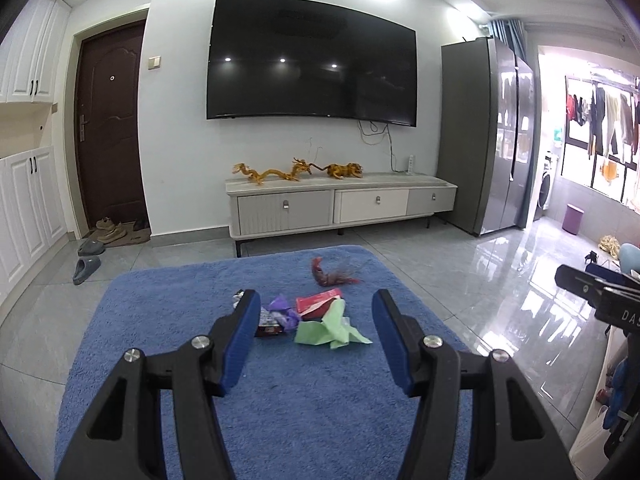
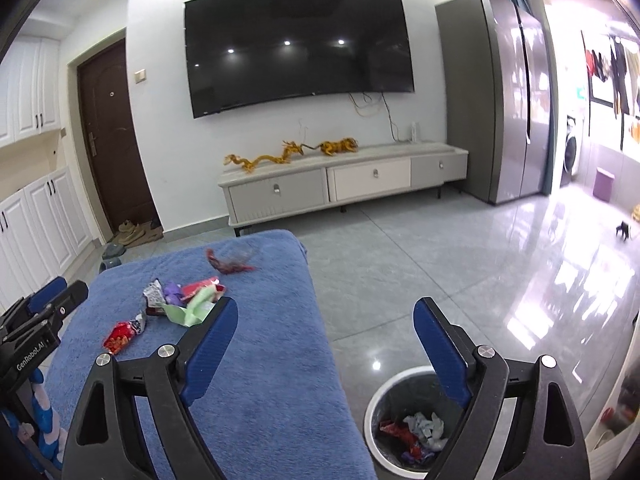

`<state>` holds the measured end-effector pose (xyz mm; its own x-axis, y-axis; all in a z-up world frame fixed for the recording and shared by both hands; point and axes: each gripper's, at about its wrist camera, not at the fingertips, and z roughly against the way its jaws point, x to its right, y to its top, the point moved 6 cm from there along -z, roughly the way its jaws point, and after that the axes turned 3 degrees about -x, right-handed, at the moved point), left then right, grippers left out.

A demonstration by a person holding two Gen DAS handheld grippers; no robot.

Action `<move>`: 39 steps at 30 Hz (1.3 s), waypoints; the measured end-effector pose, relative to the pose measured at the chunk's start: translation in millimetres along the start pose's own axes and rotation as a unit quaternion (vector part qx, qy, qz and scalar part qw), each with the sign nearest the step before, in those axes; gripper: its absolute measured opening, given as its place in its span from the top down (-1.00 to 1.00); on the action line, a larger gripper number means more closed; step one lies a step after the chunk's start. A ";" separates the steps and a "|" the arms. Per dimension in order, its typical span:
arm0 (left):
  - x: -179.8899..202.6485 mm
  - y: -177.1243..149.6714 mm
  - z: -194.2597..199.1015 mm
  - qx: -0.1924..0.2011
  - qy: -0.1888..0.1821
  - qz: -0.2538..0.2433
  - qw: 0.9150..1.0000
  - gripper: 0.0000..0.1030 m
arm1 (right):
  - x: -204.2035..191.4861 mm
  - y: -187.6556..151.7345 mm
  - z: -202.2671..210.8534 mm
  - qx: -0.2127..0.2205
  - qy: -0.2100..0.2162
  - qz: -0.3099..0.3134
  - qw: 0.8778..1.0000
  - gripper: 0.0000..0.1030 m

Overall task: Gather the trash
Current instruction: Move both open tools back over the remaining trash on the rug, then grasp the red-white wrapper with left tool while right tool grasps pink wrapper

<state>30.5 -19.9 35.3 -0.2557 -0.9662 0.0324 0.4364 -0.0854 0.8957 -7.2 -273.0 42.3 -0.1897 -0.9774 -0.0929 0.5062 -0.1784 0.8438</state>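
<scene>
**With one load binned, both claws are free for the next wrapper**

While the right gripper (image 2: 326,344) hangs above the floor beside the blue-covered table (image 2: 256,380), its jaws stand wide apart with nothing between them. Below and just right of its fingertips sits the trash bin (image 2: 378,400), white-rimmed, with crumpled wrappers already lying in its bottom. I judge the step in hand to be the turn back from the bin to the table for another piece.

The left gripper (image 1: 316,320) points down over the table, its jaws about half open and empty. Straight ahead of it, between the lines of its two fingers, lies the green paper (image 1: 328,330); just beyond that is a red packet (image 1: 318,304), and close to the left finger a purple wrapper (image 1: 282,312) on top of a dark packet. Further ahead, well apart from this heap, lies a red feathery scrap (image 1: 330,274).

Seen from the right claw, the heap is up and to the left of its left finger, and a separate red snack bag (image 2: 120,334) lies nearer, further left again.

By my reckoning the next move calls for the left claw to go forward and down onto the green paper, its jaws straddling the crumple before they close. The paper is light and loose, so a shallow pinch may catch only a corner. The right claw needs to swing left, clear of the other tool.
</scene>
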 end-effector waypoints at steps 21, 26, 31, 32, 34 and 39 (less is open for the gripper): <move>-122.9 -34.8 -26.0 -0.046 0.090 0.051 0.994 -0.43 | -78.5 6.2 -19.8 0.004 0.063 0.023 0.998 -0.99; -139.2 -40.6 -47.1 -0.069 0.092 0.062 0.991 -0.43 | -85.5 0.1 -41.1 -0.017 0.080 0.026 0.996 -0.99; -136.8 -45.2 -66.1 -0.085 0.082 0.055 0.991 -0.43 | -90.6 -9.0 -65.8 -0.045 0.082 0.028 0.995 -0.99; -134.9 -45.7 -70.2 -0.088 0.076 0.053 0.992 -0.43 | -91.4 -10.7 -70.8 -0.051 0.083 0.028 0.995 -0.99; -131.5 -46.9 -79.0 -0.094 0.064 0.047 0.992 -0.43 | -92.3 -14.2 -81.4 -0.064 0.085 0.026 0.994 -0.99; -122.3 -52.7 -99.9 -0.111 0.029 0.027 0.993 -0.43 | -97.8 -22.0 -110.1 -0.097 0.097 0.033 0.990 -0.99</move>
<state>124.9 78.5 -60.2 -0.1798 -0.9827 0.0456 0.6288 -0.0791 0.7736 92.9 -185.9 -25.4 0.0049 -0.9875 -0.1576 0.6673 -0.1142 0.7360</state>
